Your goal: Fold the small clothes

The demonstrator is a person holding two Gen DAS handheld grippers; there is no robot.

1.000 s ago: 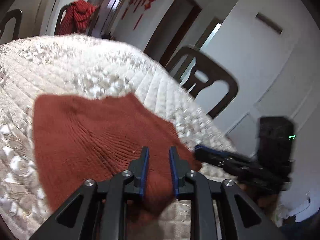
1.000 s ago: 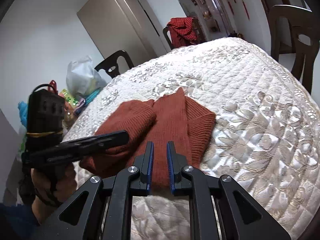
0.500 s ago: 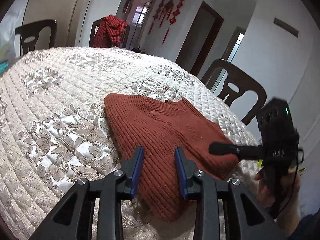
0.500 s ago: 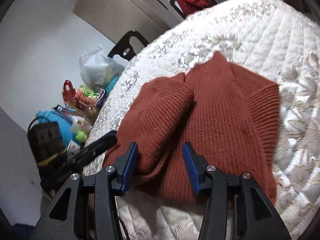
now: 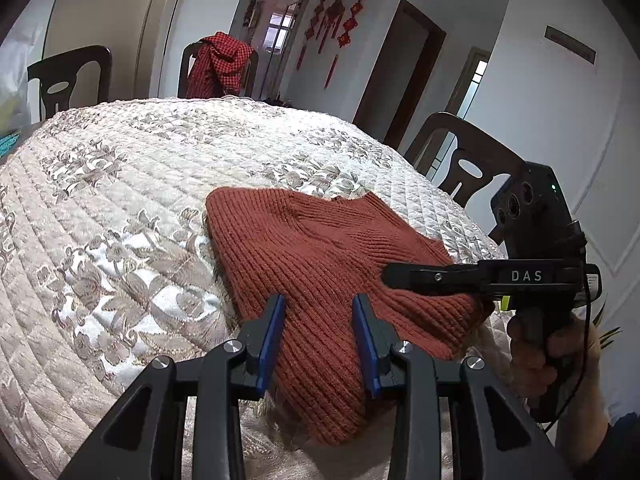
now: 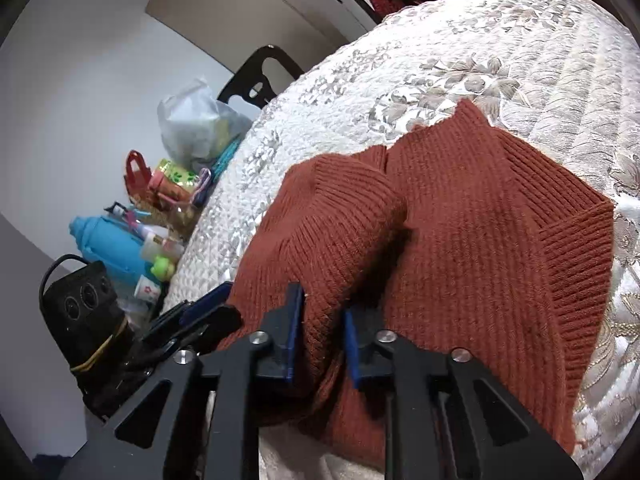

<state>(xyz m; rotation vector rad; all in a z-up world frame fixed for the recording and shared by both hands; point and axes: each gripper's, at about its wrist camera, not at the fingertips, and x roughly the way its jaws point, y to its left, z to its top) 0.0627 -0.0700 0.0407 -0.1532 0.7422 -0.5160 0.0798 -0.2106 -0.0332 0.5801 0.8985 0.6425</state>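
Observation:
A rust-red knitted sweater (image 5: 320, 248) lies partly folded on the quilted floral table cover (image 5: 120, 208), near the table's front edge. My left gripper (image 5: 320, 320) hovers over the sweater's near edge. Its jaws stand apart, the knit shows between them, and the pads do not visibly squeeze it. My right gripper (image 6: 322, 336) is closing on a thick fold of the sweater (image 6: 480, 240), which bunches between its blue pads. In the left wrist view the right gripper (image 5: 390, 276) comes in side-on from the right, over the sweater's right corner. The left gripper (image 6: 204, 308) shows at the sweater's left edge in the right wrist view.
Dark wooden chairs (image 5: 468, 160) ring the table, and one at the back carries a red checked cloth (image 5: 220, 64). Off the left side sit a plastic bag (image 6: 192, 128), a blue bottle (image 6: 108, 244) and small clutter. A person's hand (image 5: 536, 352) grips the right handle.
The right gripper opened wide, came down onto the sweater's folded left part and closed on it. The left gripper's jaws widened, and its view swung to take in more of the table.

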